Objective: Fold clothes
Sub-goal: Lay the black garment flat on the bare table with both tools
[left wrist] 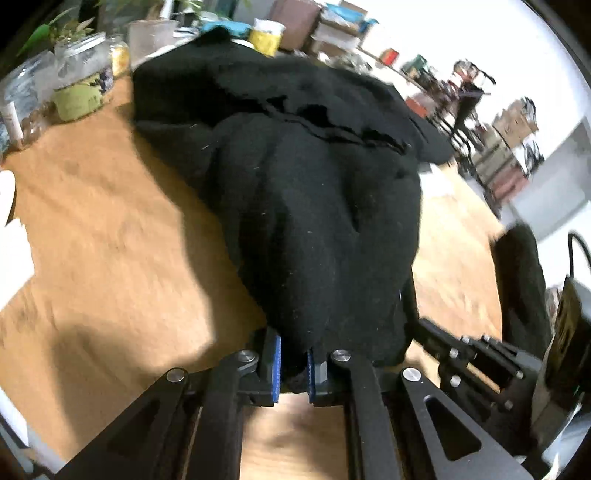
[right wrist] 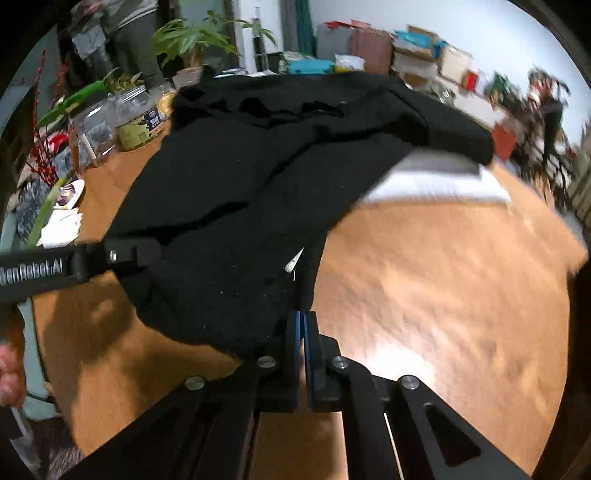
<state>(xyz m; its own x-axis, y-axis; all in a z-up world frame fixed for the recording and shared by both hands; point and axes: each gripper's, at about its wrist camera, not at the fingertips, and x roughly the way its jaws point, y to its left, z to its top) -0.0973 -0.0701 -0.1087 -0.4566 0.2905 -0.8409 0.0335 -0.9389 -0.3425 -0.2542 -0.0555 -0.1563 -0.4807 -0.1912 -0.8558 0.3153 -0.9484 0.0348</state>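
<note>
A black garment [left wrist: 314, 206] lies bunched on the wooden table [left wrist: 110, 258]. My left gripper [left wrist: 293, 356] is shut on its near fold, with thick black cloth pinched between the blue pads. In the right wrist view the same garment [right wrist: 236, 184] stretches from the far side of the table [right wrist: 443, 280] toward me, lifted and draped. A white tag [right wrist: 293, 264] shows near its edge. My right gripper [right wrist: 303, 325] has its blue pads pressed together on the garment's near hem. The left gripper's body [right wrist: 122, 254] reaches into the cloth from the left.
Glass jars [left wrist: 79, 85] and a yellow cup [left wrist: 264, 37] stand along the far left of the table. A white sheet [right wrist: 436, 181] lies under the garment's far right end. A white dish [right wrist: 70, 192], plants [right wrist: 192, 40] and a standing person [right wrist: 136, 33] are at the back left.
</note>
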